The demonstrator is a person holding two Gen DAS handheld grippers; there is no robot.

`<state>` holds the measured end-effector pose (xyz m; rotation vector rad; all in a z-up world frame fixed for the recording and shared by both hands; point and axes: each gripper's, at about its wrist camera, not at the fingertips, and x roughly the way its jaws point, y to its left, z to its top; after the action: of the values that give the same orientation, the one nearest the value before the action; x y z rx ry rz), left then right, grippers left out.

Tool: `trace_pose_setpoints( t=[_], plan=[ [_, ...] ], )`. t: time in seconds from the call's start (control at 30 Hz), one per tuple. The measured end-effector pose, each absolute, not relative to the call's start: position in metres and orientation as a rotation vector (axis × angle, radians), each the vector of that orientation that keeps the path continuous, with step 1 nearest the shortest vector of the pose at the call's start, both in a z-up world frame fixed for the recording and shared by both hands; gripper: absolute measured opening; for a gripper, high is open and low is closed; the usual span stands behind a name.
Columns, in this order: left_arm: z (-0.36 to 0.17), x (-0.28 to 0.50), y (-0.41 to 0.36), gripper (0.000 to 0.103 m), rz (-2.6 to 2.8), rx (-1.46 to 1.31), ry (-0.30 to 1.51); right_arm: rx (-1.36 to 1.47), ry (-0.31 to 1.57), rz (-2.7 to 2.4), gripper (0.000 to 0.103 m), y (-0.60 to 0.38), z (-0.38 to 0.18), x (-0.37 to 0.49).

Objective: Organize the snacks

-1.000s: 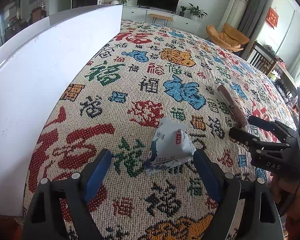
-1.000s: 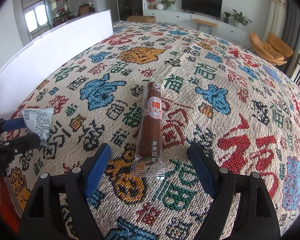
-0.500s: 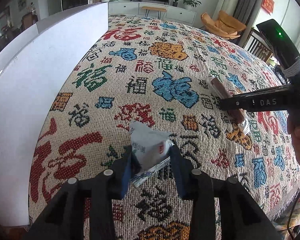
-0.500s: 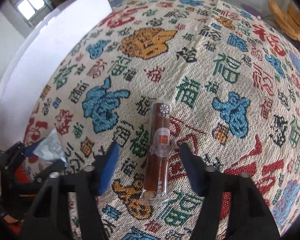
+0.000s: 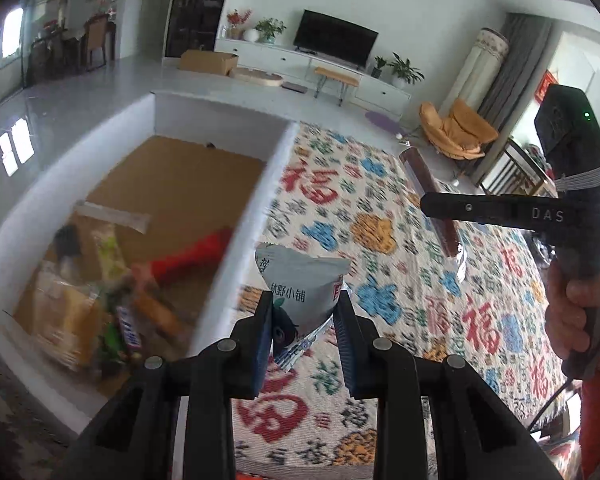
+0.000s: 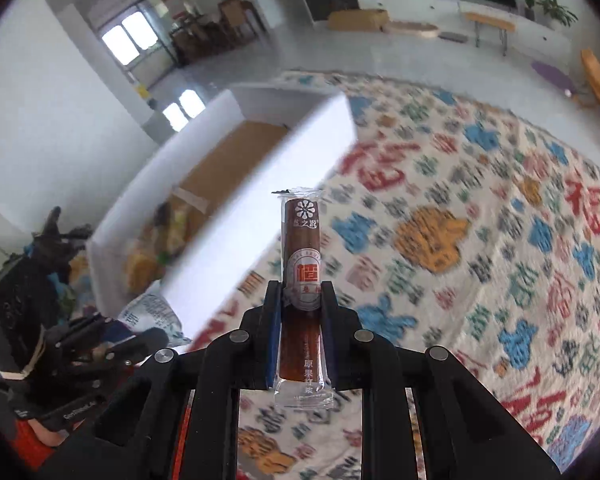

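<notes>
Above the patterned cloth [image 5: 400, 264], your left tool [image 5: 305, 322] pinches the grey packet [image 5: 300, 284]; right tool [image 6: 300, 308] pinches the brown stick [image 6: 302, 240], both just closed

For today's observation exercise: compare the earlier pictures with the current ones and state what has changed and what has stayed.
Both grippers' jaws have just been closing: the left gripper clamped the grey pouch, the right gripper the brown stick. Both snacks rose off the patterned cloth. The white box stayed put.
</notes>
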<state>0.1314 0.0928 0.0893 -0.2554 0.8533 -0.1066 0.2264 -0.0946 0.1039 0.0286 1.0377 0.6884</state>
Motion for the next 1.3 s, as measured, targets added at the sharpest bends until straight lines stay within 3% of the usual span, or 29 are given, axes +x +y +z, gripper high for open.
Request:
trace_pose_setpoints(
  t=[0.13, 0.27, 0.37, 0.4, 0.43, 0.47, 0.57, 0.63, 0.67, 0.8, 1.03, 1.3],
  plan=[
    [0.098, 0.143, 0.155, 0.029, 0.049, -0.233, 0.856, -0.02, 0.969, 0.807, 0.019, -0.006, 0.138, 0.234],
    [0.082, 0.149, 0.193, 0.034, 0.187, -0.193, 0.881, -0.06, 0.999, 0.856, 0.02, 0.065, 0.126, 0.235],
    [0.075, 0.148, 0.206, 0.065, 0.232, -0.183, 0.881, -0.11, 1.039, 0.864, 0.024, 0.097, 0.108, 0.233],
    [0.075, 0.147, 0.209, 0.077, 0.25, -0.178, 0.869, -0.119, 1.045, 0.866, 0.032, 0.104, 0.103, 0.233],
    [0.075, 0.145, 0.211, 0.082, 0.264, -0.174, 0.856, -0.124, 1.048, 0.865, 0.037, 0.107, 0.099, 0.234],
    [0.074, 0.145, 0.213, 0.082, 0.271, -0.171, 0.848, -0.127, 1.046, 0.86, 0.041, 0.11, 0.097, 0.234],
    [0.074, 0.144, 0.214, 0.084, 0.292, -0.156, 0.852, -0.126, 1.017, 0.856, 0.041, 0.11, 0.101, 0.232],
    [0.075, 0.14, 0.211, 0.091, 0.336, -0.109, 0.843, -0.145, 0.967, 0.85, 0.054, 0.106, 0.108, 0.226],
    [0.076, 0.139, 0.206, 0.092, 0.367, -0.072, 0.835, -0.157, 0.934, 0.846, 0.068, 0.107, 0.112, 0.225],
    [0.079, 0.133, 0.193, 0.097, 0.454, -0.007, 0.793, -0.209, 0.886, 0.841, 0.079, 0.104, 0.122, 0.217],
    [0.088, 0.123, 0.195, 0.101, 0.537, -0.043, 0.755, -0.279, 0.912, 0.768, 0.081, 0.098, 0.126, 0.215],
    [0.089, 0.122, 0.209, 0.101, 0.538, -0.156, 0.853, -0.274, 0.964, 0.769, 0.081, 0.098, 0.13, 0.21]
  ],
)
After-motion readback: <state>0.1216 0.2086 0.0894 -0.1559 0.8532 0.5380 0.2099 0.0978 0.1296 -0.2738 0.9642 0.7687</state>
